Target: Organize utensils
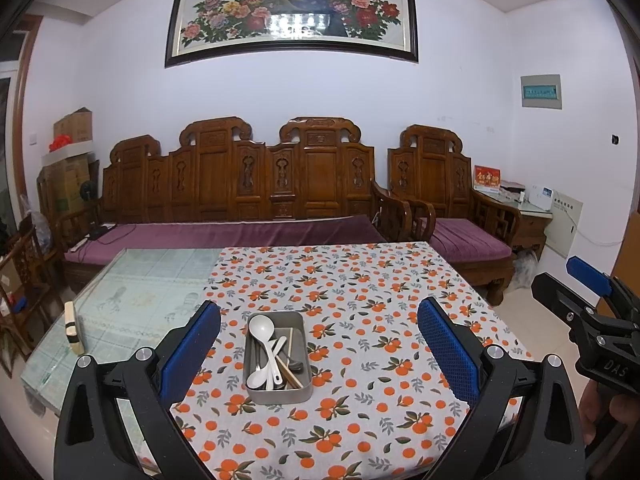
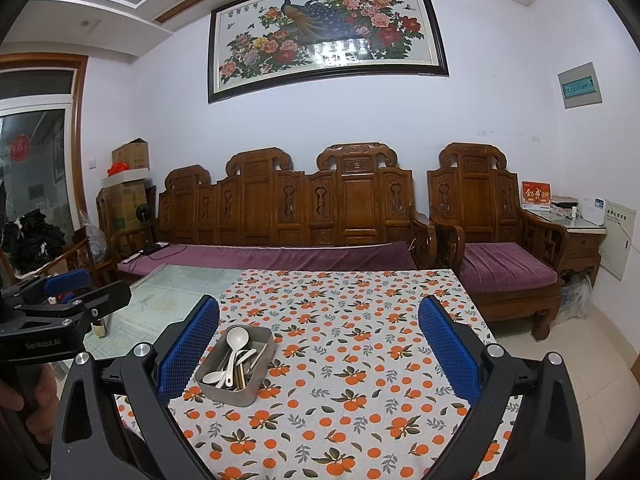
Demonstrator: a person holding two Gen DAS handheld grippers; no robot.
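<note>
A rectangular grey metal tin (image 1: 279,394) sat on the orange-patterned tablecloth (image 1: 360,288), holding white plastic spoons (image 1: 262,330) and wooden chopsticks (image 1: 289,370). The left gripper (image 1: 319,350) and right gripper (image 2: 319,350) both hovered above the table with fingers spread wide, holding nothing.

One metal tin (image 1: 277,360) on the cloth (image 1: 360,280) holds three white spoons (image 1: 262,330), a pair of chopsticks (image 1: 290,368) and one dark-handled utensil; its kind is unclear.

Bare tablecloth (image 1: 360,288) surrounds the metal tin (image 1: 276,394); only it obstructs.
</note>
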